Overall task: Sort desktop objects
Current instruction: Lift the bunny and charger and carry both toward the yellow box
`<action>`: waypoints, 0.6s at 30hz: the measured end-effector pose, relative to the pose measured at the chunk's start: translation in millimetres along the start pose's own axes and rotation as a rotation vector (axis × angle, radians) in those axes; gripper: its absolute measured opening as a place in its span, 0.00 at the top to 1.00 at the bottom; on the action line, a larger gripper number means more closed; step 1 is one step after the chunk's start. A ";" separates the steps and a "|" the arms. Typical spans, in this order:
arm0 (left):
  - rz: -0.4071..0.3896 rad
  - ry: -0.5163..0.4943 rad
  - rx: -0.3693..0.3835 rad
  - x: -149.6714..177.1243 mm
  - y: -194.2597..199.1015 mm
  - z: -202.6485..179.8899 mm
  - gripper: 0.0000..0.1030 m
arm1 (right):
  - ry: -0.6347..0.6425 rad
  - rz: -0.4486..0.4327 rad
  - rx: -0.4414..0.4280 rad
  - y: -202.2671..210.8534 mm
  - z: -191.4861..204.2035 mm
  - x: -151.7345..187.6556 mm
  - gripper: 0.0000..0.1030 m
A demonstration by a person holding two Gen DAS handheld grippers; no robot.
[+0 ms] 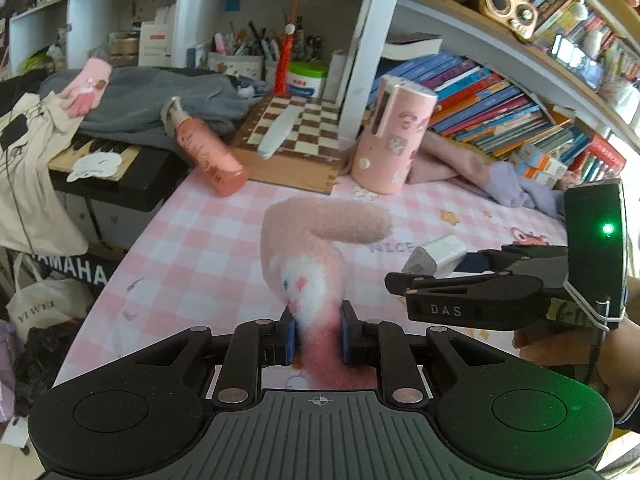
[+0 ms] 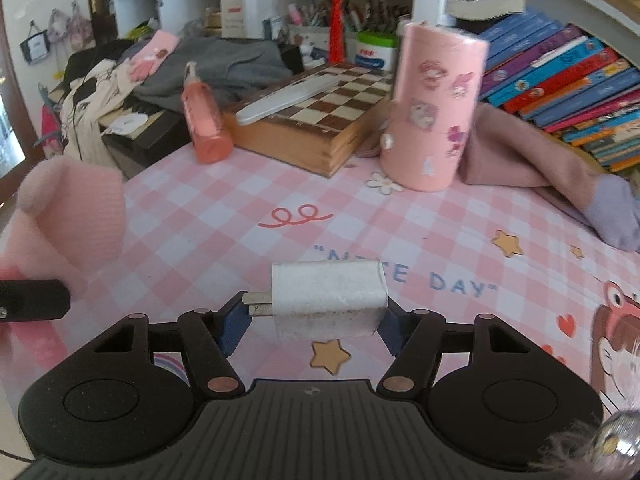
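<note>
The left gripper [image 1: 318, 338] has its fingers clamped on a pink fuzzy sock [image 1: 316, 248], which rises upward and curls right. The right gripper [image 2: 312, 328] holds a white charger [image 2: 328, 300] crosswise above the desk [image 2: 440, 232], prongs pointing left.

counter [image 2: 224, 216] covered with pink-and-white checked mat printed with stars, squiggle and blue lettering. behind it white shelf unit [image 1: 362, 60] with upright dividers and curved wooden-edged upper shelves. right cubby packed with leaning rows of colourful books [image 1: 492, 100]; more books on shelf above. middle cubby crammed with pens in holders [image 2: 348, 16], red tassel [image 1: 285, 56] hanging in front. black yamaha keyboard [image 1: 120, 184] left of counter, cream tote bag [image 1: 36, 184] draped beside it. small bags hang on left wall [image 2: 60, 32]. bright daylight, glare at far right.
</note>
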State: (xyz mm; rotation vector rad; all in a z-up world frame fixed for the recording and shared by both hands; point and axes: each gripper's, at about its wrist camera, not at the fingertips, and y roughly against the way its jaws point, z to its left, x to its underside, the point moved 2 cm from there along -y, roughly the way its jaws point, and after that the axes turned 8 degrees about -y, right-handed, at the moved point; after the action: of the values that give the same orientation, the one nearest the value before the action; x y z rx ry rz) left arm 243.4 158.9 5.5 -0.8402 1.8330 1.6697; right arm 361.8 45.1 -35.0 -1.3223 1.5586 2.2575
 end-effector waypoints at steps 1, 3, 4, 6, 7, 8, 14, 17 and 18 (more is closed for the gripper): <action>-0.005 -0.002 0.005 0.0 1.9 -1.2 0.82 | -0.006 -0.008 0.004 5.5 -0.8 0.9 0.39; -0.015 -0.004 0.016 1.4 6.8 -4.1 0.82 | -0.020 -0.025 0.015 18.0 -2.1 3.2 0.39; -0.019 -0.007 0.024 2.3 9.4 -5.6 0.82 | -0.027 -0.033 0.019 23.9 -2.6 4.1 0.39; -0.026 -0.015 0.038 3.7 14.7 -8.5 0.82 | -0.043 -0.051 0.029 37.5 -3.1 6.3 0.39; -0.031 -0.019 0.046 4.3 17.4 -9.7 0.82 | -0.051 -0.060 0.033 44.1 -3.1 7.5 0.39; -0.037 -0.023 0.055 5.0 20.8 -11.0 0.82 | -0.059 -0.070 0.037 51.6 -3.0 8.9 0.39; -0.067 -0.032 0.102 8.8 38.1 -16.8 0.82 | -0.115 -0.103 0.047 89.2 0.7 18.5 0.39; -0.080 -0.039 0.129 11.3 46.3 -19.2 0.82 | -0.140 -0.113 0.046 106.9 4.4 24.8 0.39; -0.083 -0.040 0.137 12.3 49.0 -19.9 0.82 | -0.146 -0.115 0.047 111.7 6.2 27.1 0.39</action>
State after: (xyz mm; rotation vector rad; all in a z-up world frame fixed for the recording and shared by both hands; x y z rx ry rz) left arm 199.5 140.4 31.6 -0.8071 1.8365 1.4810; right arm 283.9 -12.9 26.8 -1.1749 1.4397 2.1807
